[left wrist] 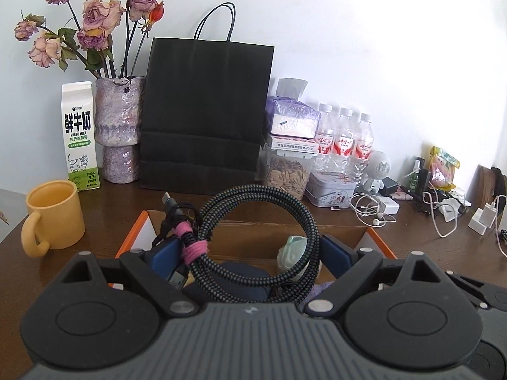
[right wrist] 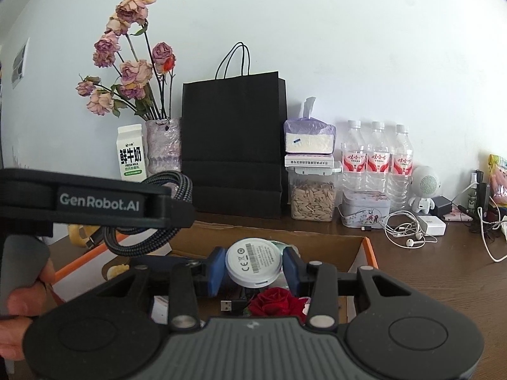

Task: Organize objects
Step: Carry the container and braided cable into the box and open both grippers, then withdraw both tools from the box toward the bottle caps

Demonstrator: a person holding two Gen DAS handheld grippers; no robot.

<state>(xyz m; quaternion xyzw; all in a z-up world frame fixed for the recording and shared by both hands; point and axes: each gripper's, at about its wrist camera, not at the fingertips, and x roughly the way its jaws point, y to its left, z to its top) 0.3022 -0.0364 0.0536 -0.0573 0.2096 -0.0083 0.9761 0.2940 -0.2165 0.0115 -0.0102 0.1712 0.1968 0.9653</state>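
Cardboard with an orange rim, the open box (left wrist: 377, 237) sits near us on the dark wooden surface (left wrist: 396, 240), and we judge both held things hang over it so they can be sorted into or out of it. We have the left hand-held gripper (left wrist: 250, 255) clamped across the braided cable coil (left wrist: 253, 237), whose loop stands upright, its plug pointing up and far-left. Smaller, the white round puck (right wrist: 254, 262) is pinched edge-on in the right hand-held gripper (right wrist: 253, 270), label facing us.

A home: milk carton (left wrist: 80, 136), dried roses (left wrist: 95, 19), chargers on wooden table (left wrist: 412, 247).
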